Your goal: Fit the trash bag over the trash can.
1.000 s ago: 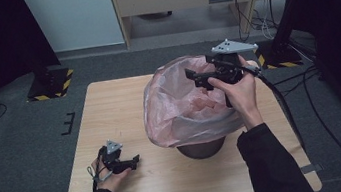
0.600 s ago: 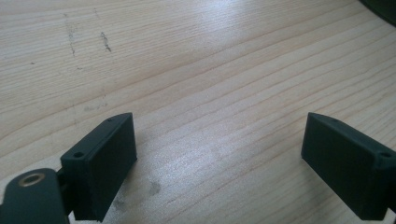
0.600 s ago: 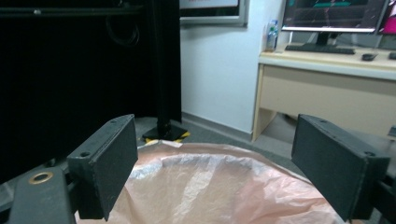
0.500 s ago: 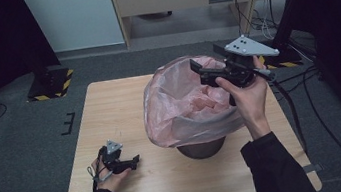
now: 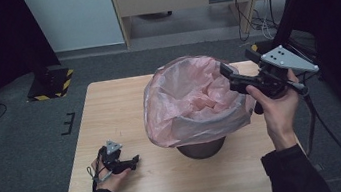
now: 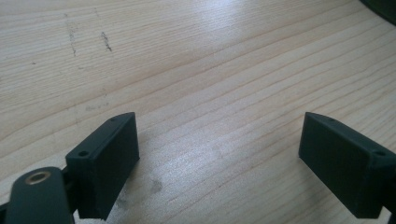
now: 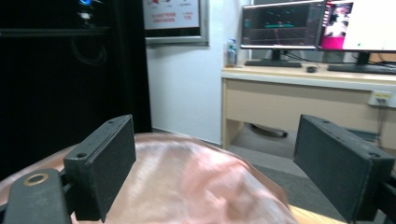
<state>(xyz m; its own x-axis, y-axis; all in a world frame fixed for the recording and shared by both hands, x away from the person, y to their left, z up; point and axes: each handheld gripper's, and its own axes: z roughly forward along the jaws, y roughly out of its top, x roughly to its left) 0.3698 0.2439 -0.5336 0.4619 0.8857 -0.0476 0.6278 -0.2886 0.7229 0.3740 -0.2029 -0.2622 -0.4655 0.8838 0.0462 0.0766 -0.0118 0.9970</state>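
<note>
Risk first: my right tool (image 5: 229, 76) hangs with jaws spread at the right rim of the pink bag (image 5: 194, 100) — lining the bin (image 5: 201, 148) mid-desk (image 5: 110, 109) — and a careless snag could tear the film or tip the bin. My left tool (image 5: 130, 163) rests near the front-left corner, jaws apart, holding nothing.

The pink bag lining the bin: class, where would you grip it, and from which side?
Grip the pink bag at its loose rim where it folds over the bin's edge on the right, coming in from the right with the open right hand-held gripper. The thin draped film there fits between the jaws.
</note>
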